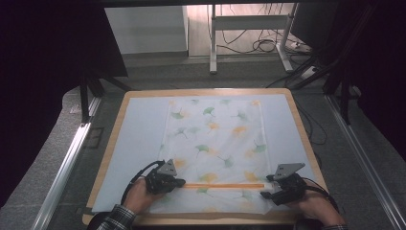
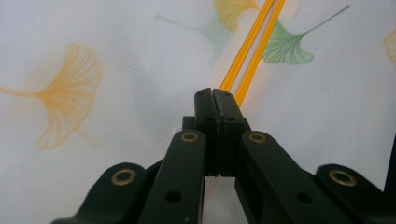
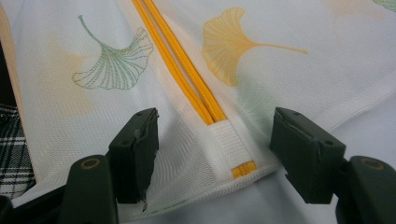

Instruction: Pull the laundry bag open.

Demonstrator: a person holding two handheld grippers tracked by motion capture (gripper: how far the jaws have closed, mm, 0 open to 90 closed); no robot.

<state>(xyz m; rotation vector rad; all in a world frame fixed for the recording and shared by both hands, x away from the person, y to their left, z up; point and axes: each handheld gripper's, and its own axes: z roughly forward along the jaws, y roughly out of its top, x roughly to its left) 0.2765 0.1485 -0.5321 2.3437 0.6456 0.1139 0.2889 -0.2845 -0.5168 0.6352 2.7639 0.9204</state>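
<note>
closed left gripper on orange zipper, leaf-print mesh bag

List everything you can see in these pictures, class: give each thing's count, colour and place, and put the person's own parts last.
mesh bag: one, white with green and orange leaf prints, flat mid-table.
zip: one, orange, running across the bag's near end.
table: one, pale blue top with a wooden rim, centre.
metal frame: one, white-legged, on the floor behind the table.
cables: several, dark, on the floor at the back.
left tool: one, black, jaws shut at the zip's left end.
right tool: one, black, jaws apart astride the zip's right end.
hands: two, at the near edge.
</note>
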